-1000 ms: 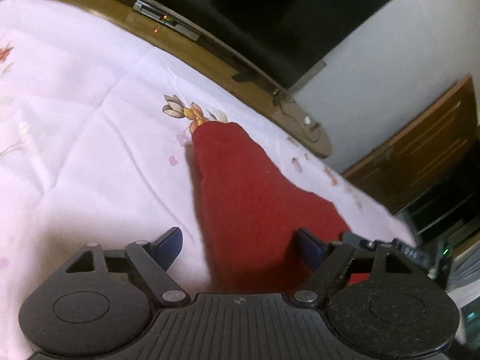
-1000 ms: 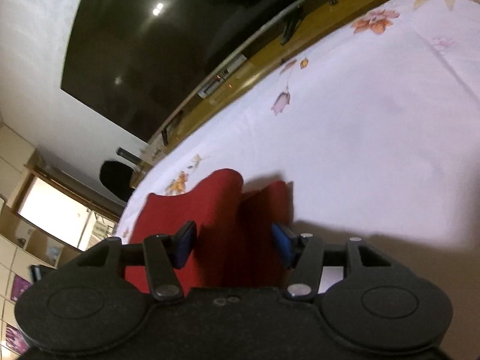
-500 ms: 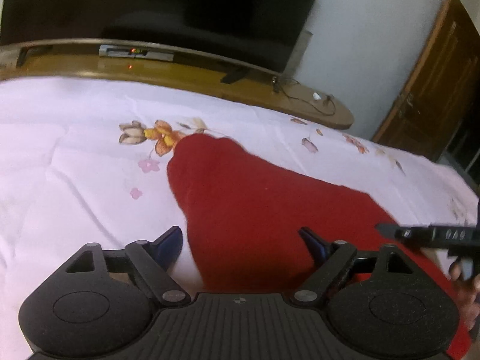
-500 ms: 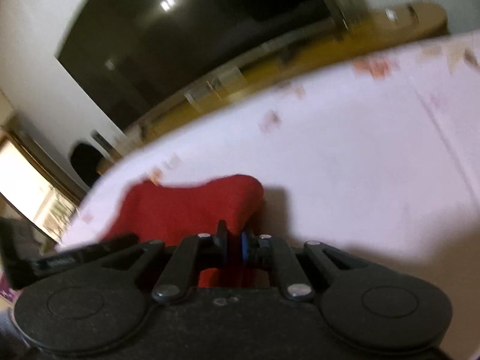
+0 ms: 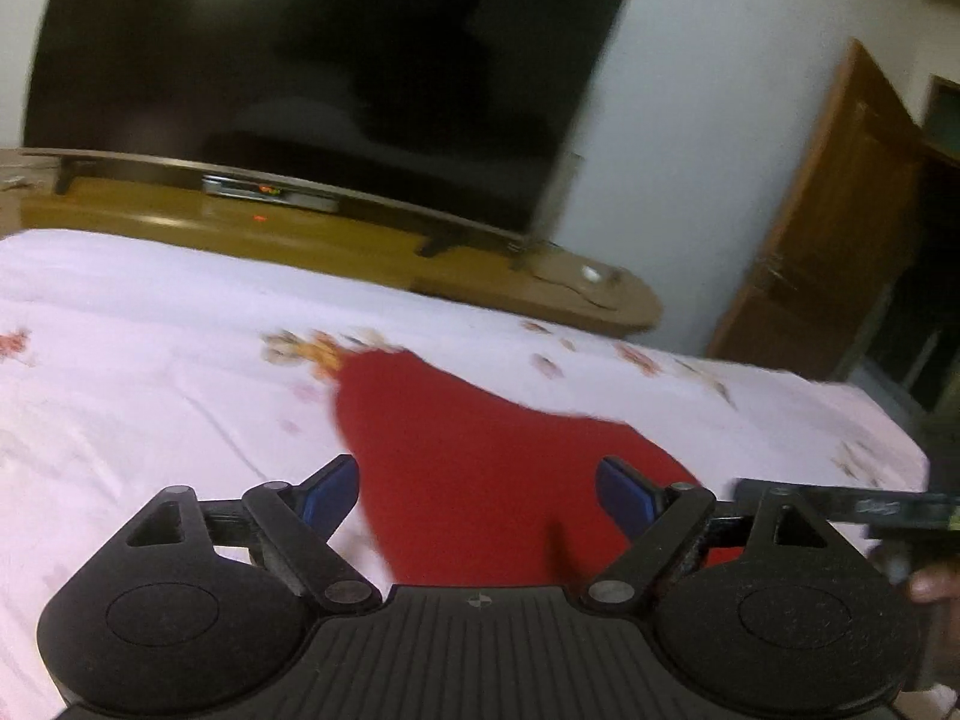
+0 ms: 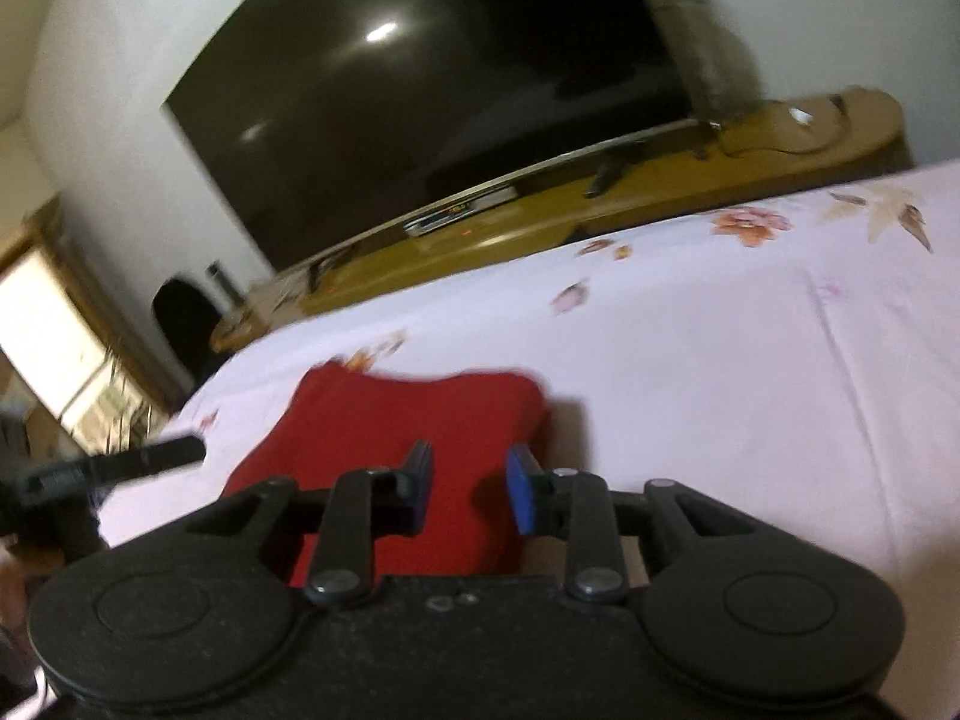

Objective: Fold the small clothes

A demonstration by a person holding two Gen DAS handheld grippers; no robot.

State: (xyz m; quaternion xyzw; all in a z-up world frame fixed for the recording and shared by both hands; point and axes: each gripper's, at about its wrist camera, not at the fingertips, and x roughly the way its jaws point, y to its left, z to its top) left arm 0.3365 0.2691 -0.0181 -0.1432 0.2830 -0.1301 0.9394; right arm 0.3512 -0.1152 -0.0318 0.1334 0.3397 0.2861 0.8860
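Your left gripper point(image 5: 477, 495) has its blue fingers point(image 5: 329, 495) spread wide, grasping nothing. The red cloth point(image 5: 480, 468) lies on the flowered sheet point(image 5: 150, 372) between and beyond those fingers, running forward to a narrow end near an orange flower print; whether the pads touch it you cannot tell from the blurred view. Just beyond your right-hand finger there, a black bar of the other gripper point(image 5: 852, 504) pokes in from the right.

Your right gripper point(image 6: 468, 489) is parted too, more narrowly, nothing pinched. The cloth point(image 6: 408, 420) sits between its fingers point(image 6: 521, 492) and ahead of them, with its far edge folded thick. Beyond the sheet point(image 6: 750, 360) stand a wooden bench point(image 6: 660, 180) and a dark TV point(image 6: 450, 90).
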